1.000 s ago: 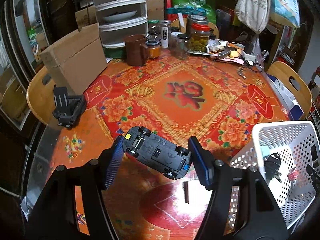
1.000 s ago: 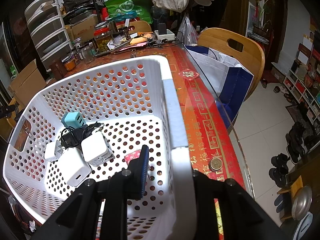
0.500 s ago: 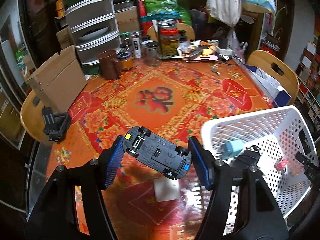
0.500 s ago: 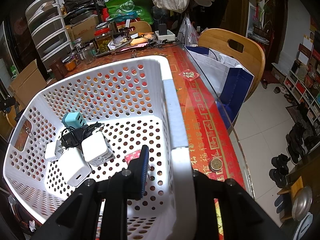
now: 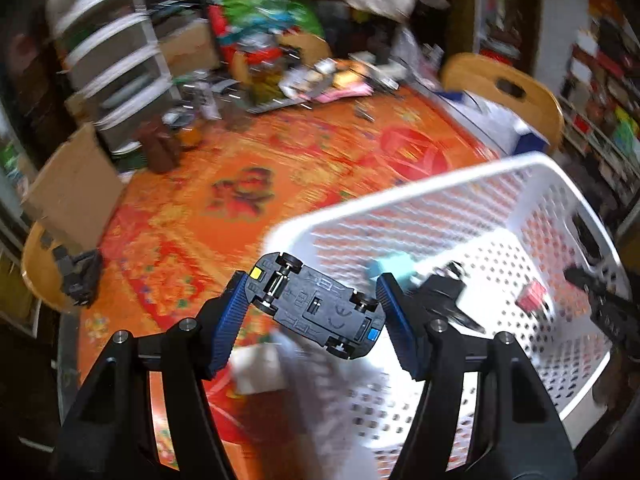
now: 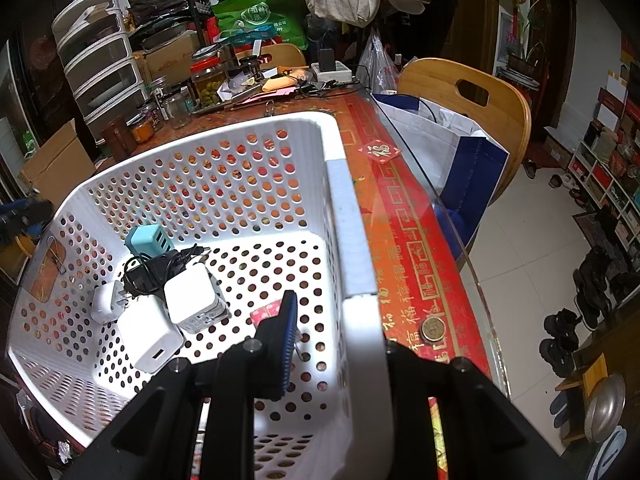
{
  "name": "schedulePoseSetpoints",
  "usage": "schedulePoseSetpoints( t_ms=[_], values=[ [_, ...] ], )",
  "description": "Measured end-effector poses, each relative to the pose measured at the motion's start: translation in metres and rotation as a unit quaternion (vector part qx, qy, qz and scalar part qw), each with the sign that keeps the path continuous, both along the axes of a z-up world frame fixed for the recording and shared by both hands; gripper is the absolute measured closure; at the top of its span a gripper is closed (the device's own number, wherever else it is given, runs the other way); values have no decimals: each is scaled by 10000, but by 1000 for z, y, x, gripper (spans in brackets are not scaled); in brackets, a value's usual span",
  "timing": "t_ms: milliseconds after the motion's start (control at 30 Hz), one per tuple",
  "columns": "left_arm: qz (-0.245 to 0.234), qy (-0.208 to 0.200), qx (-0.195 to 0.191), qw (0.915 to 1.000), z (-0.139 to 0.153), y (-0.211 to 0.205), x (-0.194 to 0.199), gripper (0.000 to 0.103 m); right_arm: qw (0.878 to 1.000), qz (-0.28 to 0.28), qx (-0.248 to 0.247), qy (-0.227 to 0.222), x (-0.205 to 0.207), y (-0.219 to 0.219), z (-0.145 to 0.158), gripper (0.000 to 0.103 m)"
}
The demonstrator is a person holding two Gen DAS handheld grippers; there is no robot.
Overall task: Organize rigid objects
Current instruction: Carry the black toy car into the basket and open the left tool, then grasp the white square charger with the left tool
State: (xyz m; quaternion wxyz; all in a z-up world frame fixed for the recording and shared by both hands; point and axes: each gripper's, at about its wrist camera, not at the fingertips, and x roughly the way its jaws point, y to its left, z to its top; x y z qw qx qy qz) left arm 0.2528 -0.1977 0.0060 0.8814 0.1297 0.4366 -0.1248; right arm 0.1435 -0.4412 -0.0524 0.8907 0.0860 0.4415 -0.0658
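My left gripper is shut on a dark toy car, held belly-up above the near-left corner of the white perforated basket. My right gripper is shut on the basket's right rim, one finger inside, the other outside. Inside the basket lie white chargers, a teal charger, a black cable and a small red item. The right gripper also shows at the right edge of the left wrist view.
The table has a red-orange patterned cloth. A cardboard box, brown mug, jars and clutter stand at the back. A black object sits at the left edge. A coin lies right of the basket. Wooden chair beyond.
My left gripper has swung right with the toy car, from over the tablecloth to over the basket's corner. The right gripper and basket have stayed put.
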Motion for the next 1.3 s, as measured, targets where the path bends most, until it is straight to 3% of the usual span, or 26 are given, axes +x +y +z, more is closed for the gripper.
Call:
schedulePoseSetpoints(
  t_ms=[133, 367, 500, 533, 633, 667, 733, 833, 967, 1067, 1133, 1300],
  values=[
    [-224, 493, 182, 9984, -25, -30, 4, 40, 10000, 8, 1, 0, 0, 1, 1, 81],
    [-434, 781, 339, 9954, -44, -51, -1, 40, 10000, 53, 49, -14, 3, 3, 3, 79],
    [-534, 972, 222, 9936, -45, -55, 2, 40, 10000, 55, 50, -15, 3, 3, 3, 79],
    [-598, 999, 216, 9930, -45, -56, 2, 39, 10000, 53, 49, -14, 3, 3, 3, 79],
    [-715, 898, 52, 9934, -39, -51, -1, 18, 10000, 54, 49, -13, 3, 3, 3, 79],
    [-660, 752, -34, 9950, -33, -43, -3, 13, 10000, 53, 48, -14, 3, 3, 3, 79],
    [-560, 614, -266, 9962, -22, -24, -5, 13, 10000, 55, 48, -9, 3, 3, 2, 79],
    [-503, 463, -990, 9927, -2, 30, -15, 7, 10000, 68, 56, -8, 4, 2, 1, 79],
    [488, -116, -1075, 9929, 9, 117, -23, 0, 10000, 59, 59, -11, 5, 1, 0, 79],
    [814, 93, -1200, 9894, -12, 162, -13, 0, 10000, 69, 47, -8, 5, 2, 0, 79],
    [978, 352, -1071, 9888, -36, 176, 0, 0, 10000, 71, 47, -8, 5, 2, 0, 79],
    [860, 870, -1052, 9869, -87, 172, 18, 0, 10000, 74, 41, -29, 4, 3, 0, 79]
  ],
)
